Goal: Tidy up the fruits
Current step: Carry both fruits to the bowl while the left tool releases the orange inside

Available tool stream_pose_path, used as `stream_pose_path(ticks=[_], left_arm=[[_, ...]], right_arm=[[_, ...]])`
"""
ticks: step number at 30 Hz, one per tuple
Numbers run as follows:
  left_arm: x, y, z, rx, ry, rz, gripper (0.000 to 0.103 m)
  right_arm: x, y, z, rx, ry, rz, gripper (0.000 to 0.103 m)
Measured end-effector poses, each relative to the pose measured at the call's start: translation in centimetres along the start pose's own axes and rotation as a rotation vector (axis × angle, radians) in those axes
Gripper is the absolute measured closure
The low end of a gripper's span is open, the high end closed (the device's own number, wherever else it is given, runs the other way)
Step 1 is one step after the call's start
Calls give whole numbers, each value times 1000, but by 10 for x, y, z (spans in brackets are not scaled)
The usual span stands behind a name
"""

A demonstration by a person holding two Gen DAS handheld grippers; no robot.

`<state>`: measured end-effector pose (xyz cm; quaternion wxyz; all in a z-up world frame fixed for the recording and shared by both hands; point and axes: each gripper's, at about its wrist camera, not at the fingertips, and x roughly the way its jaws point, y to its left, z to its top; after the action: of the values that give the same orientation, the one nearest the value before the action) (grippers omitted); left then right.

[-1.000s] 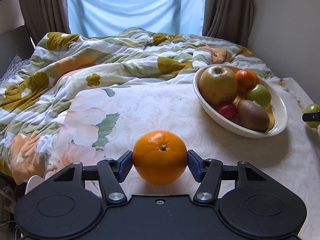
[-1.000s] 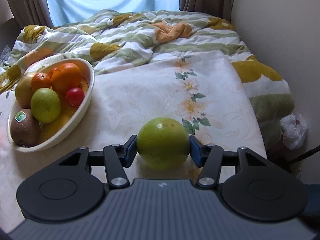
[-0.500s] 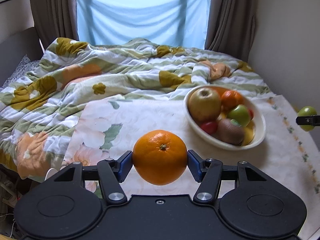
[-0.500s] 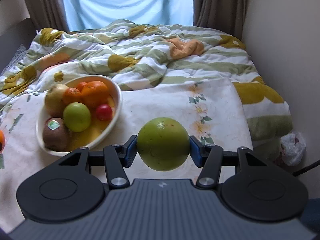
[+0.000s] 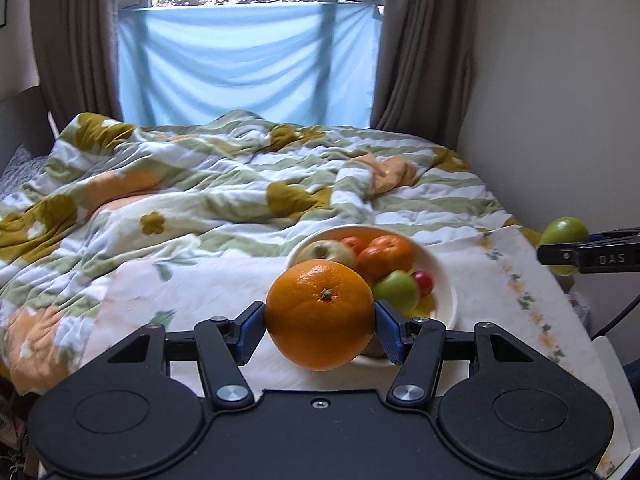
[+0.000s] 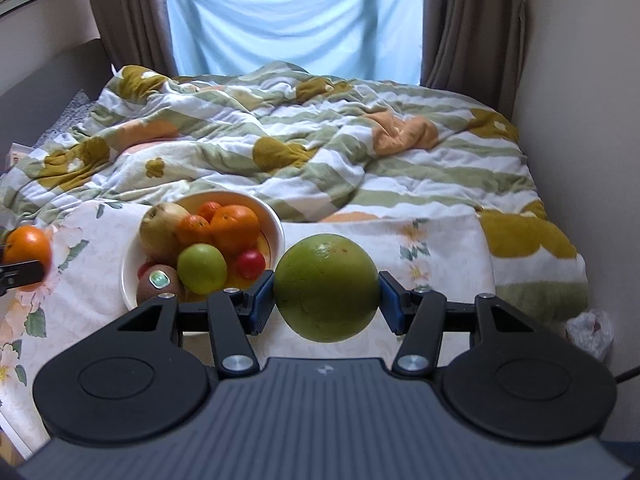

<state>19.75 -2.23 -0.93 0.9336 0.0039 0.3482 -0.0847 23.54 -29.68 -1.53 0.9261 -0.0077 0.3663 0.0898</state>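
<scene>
My left gripper point(image 5: 320, 322) is shut on a large orange point(image 5: 320, 315), held in the air just in front of a white bowl point(image 5: 444, 292). My right gripper point(image 6: 326, 294) is shut on a round green citrus fruit point(image 6: 326, 287), held up to the right of the same bowl point(image 6: 132, 276). The bowl holds several fruits: a yellowish apple point(image 6: 162, 228), oranges point(image 6: 234, 228), a green apple point(image 6: 202, 268), a small red fruit point(image 6: 250, 264) and a kiwi point(image 6: 158, 284). Each view shows the other gripper's fruit at its edge: the green citrus point(image 5: 564, 232) and the orange point(image 6: 28, 246).
The bowl stands on a pale floral cloth point(image 6: 440, 248) spread over the near end of a bed. A rumpled striped and flowered quilt point(image 5: 200, 196) covers the bed behind it. A wall point(image 6: 580, 120) runs along the right, curtains and a window at the back. A white bag point(image 6: 592, 328) lies low on the right.
Both grippers have risen with their fruits still held. The bowl now looks smaller and lower in both views, and in the left wrist view it has slid behind the orange.
</scene>
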Motion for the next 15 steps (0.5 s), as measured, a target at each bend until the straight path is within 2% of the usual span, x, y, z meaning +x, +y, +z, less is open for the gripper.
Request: stream_pose_path(ticks=[15], left_arm=[[67,-63,6,56,67,-81,40]], right_arm=[[26,-11,18,-61,22,75,34]])
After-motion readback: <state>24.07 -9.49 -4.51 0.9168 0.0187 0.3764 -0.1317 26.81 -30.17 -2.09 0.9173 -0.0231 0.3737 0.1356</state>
